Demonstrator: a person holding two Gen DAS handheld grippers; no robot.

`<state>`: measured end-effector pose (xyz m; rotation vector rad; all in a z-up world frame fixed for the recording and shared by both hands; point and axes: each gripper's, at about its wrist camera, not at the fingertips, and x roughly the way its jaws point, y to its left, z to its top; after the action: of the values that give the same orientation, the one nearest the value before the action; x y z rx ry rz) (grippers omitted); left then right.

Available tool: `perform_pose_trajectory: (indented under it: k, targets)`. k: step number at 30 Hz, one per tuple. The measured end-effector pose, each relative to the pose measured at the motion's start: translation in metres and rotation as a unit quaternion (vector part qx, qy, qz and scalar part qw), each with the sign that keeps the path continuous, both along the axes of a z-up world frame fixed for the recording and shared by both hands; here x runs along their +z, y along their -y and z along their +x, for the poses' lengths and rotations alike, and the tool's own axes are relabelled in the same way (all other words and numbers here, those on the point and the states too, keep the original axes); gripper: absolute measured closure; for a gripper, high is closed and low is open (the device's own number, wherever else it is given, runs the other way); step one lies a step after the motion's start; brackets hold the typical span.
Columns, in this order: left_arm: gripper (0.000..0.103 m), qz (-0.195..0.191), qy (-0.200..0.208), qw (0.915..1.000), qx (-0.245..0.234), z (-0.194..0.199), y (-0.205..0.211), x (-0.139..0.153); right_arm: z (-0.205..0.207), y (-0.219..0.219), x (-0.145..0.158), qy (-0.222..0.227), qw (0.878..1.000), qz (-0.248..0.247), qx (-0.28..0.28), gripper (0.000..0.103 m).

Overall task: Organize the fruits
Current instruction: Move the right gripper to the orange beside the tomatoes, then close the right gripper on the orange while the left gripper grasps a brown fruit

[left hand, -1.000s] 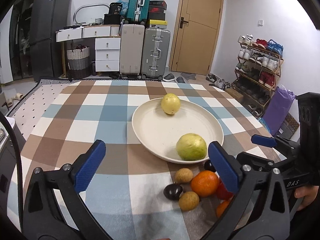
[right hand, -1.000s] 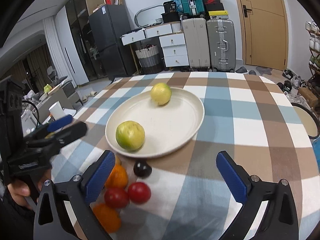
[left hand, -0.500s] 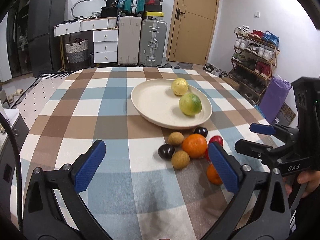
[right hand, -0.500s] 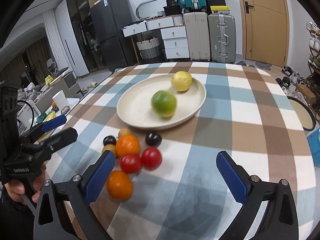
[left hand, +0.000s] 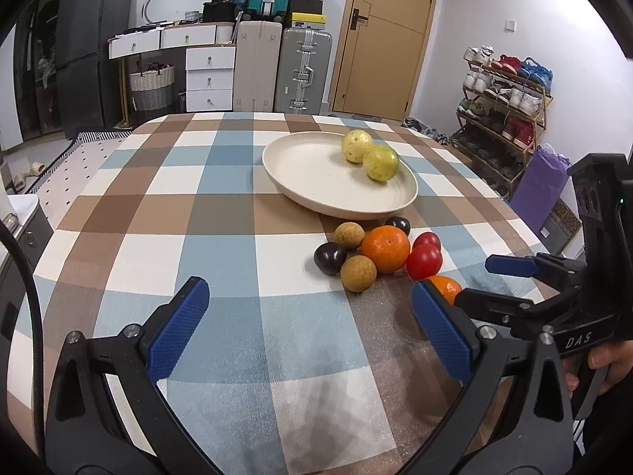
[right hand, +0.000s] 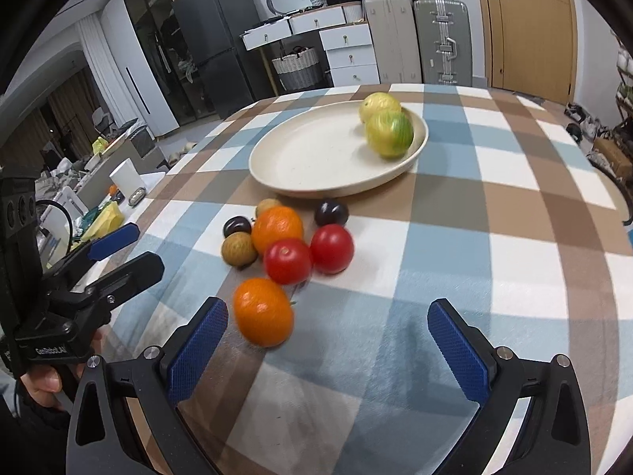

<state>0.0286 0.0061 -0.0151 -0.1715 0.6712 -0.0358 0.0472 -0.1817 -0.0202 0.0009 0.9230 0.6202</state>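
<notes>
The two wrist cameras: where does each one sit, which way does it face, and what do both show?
Left wrist view: sits on the left gripper, looks forward over the checked tablecloth at the round cream plate; its own blue fingers and, at right, the right gripper and a hand show.
Right wrist view: sits on the right gripper, faces the same plate; the left gripper shows at left.
Shared: the plate, two yellow-green fruits, the loose fruit cluster.
</notes>
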Motion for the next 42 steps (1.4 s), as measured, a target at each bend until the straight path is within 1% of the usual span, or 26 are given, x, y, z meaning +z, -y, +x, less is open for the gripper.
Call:
perform_pose_trajectory:
  k: [3, 7, 10, 12, 14, 15, 19, 22, 24, 26, 30, 32, 35, 39, 42]
  targets:
    - [0.001, -0.009, -0.006, 0.9999, -0.001, 0.001, -0.002, -0.002, -0.004, -0.008, -0.004, 0.0, 1.0, -0.008, 0.006, 0.0]
    - [0.001, -0.009, -0.006, 0.9999, -0.006, 0.001, 0.001, -0.002, -0.008, -0.018, -0.008, -0.004, 1.0, -0.011, 0.024, 0.0]
    - [0.001, -0.008, -0.007, 0.9999, -0.004, 0.002, 0.001, -0.002, -0.01, -0.024, -0.01, -0.007, 0.999, -0.011, 0.038, 0.003]
    - [0.001, -0.007, -0.007, 0.9999, -0.004, 0.002, 0.002, -0.002, -0.012, -0.028, -0.01, -0.005, 0.999, -0.014, 0.047, 0.012]
    - [0.001, -0.006, -0.007, 0.9999, -0.004, 0.002, 0.002, -0.002, -0.013, -0.032, -0.011, -0.002, 0.998, -0.02, 0.051, 0.015]
    - [0.001, -0.006, -0.007, 0.9999, -0.004, 0.002, 0.002, -0.002, -0.014, -0.033, -0.01, 0.0, 0.998, -0.019, 0.055, 0.019]
    - [0.001, -0.006, -0.011, 0.9999, -0.003, 0.003, 0.002, -0.003, -0.014, -0.038, -0.01, 0.003, 0.998, -0.019, 0.059, 0.026]
    - [0.001, -0.006, -0.011, 0.9999, -0.003, 0.004, 0.002, -0.003, -0.013, -0.039, -0.01, 0.0, 0.998, -0.016, 0.062, 0.034]
    - [0.001, -0.006, -0.012, 0.9999, -0.003, 0.004, 0.002, -0.003, -0.014, -0.039, -0.01, -0.001, 0.998, -0.014, 0.064, 0.047]
    - [0.001, -0.005, -0.013, 0.9999, -0.003, 0.004, 0.001, -0.004, -0.013, -0.038, -0.01, -0.002, 0.998, -0.012, 0.067, 0.05]
    - [0.001, -0.007, -0.017, 0.9998, -0.001, 0.005, 0.001, -0.006, -0.013, -0.036, -0.01, -0.006, 0.998, -0.005, 0.064, 0.061]
    - [0.001, -0.01, -0.021, 0.9997, 0.001, 0.007, -0.001, -0.008, -0.012, -0.034, -0.01, -0.007, 0.998, -0.004, 0.06, 0.065]
    - [0.001, -0.013, -0.029, 0.9995, 0.003, 0.01, -0.002, -0.01, -0.011, -0.031, -0.011, -0.01, 0.998, 0.004, 0.059, 0.067]
    - [0.001, -0.029, -0.038, 0.9988, 0.008, 0.015, -0.004, -0.014, -0.015, -0.028, -0.009, -0.001, 0.998, 0.01, 0.062, 0.068]
    - [0.001, -0.027, -0.053, 0.9982, 0.004, 0.023, 0.001, -0.018, -0.021, -0.021, -0.005, 0.008, 0.998, 0.017, 0.06, 0.068]
